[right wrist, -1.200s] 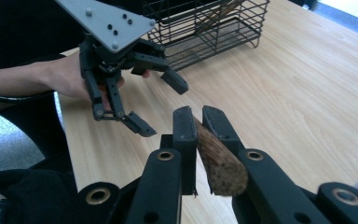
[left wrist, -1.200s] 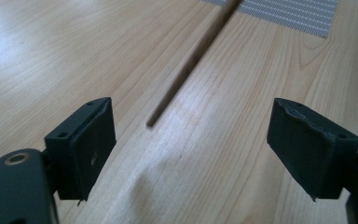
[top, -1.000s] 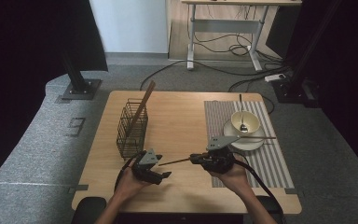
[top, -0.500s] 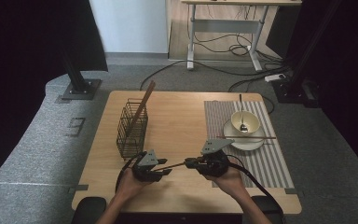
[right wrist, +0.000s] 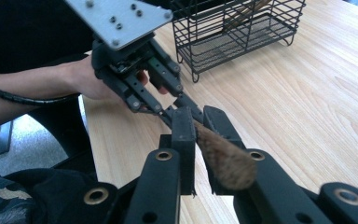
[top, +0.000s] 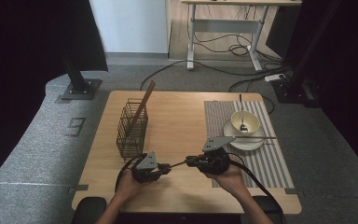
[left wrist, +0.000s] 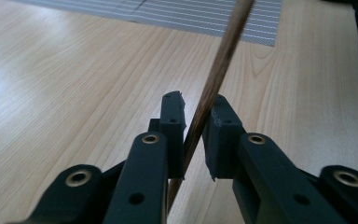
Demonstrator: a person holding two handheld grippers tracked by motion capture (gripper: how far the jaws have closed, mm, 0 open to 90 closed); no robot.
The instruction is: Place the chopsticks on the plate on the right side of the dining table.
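A wooden chopstick (top: 177, 164) hangs level above the table's front, spanning my two grippers. My right gripper (top: 191, 162) is shut on its thick end (right wrist: 223, 158), as the right gripper view (right wrist: 198, 116) shows. My left gripper (top: 168, 166) faces it from the left. Its jaws have just been closing, and in the left gripper view (left wrist: 198, 105) the pads clamp the thin part of the chopstick (left wrist: 214, 79). The right gripper view also shows the left gripper (right wrist: 168, 112) with its grey plate and the hand behind it.
A black wire basket (top: 131, 128) stands at the left with another chopstick (top: 144, 100) leaning in it. On the striped placemat (top: 270, 163) at the right a plate (top: 244, 143) carries a bowl (top: 249, 125) with a spoon (top: 242, 119), and a third chopstick (top: 254, 137) lies across it.
The left gripper's jaws have come together on the chopstick. Both hands have stayed where they were.
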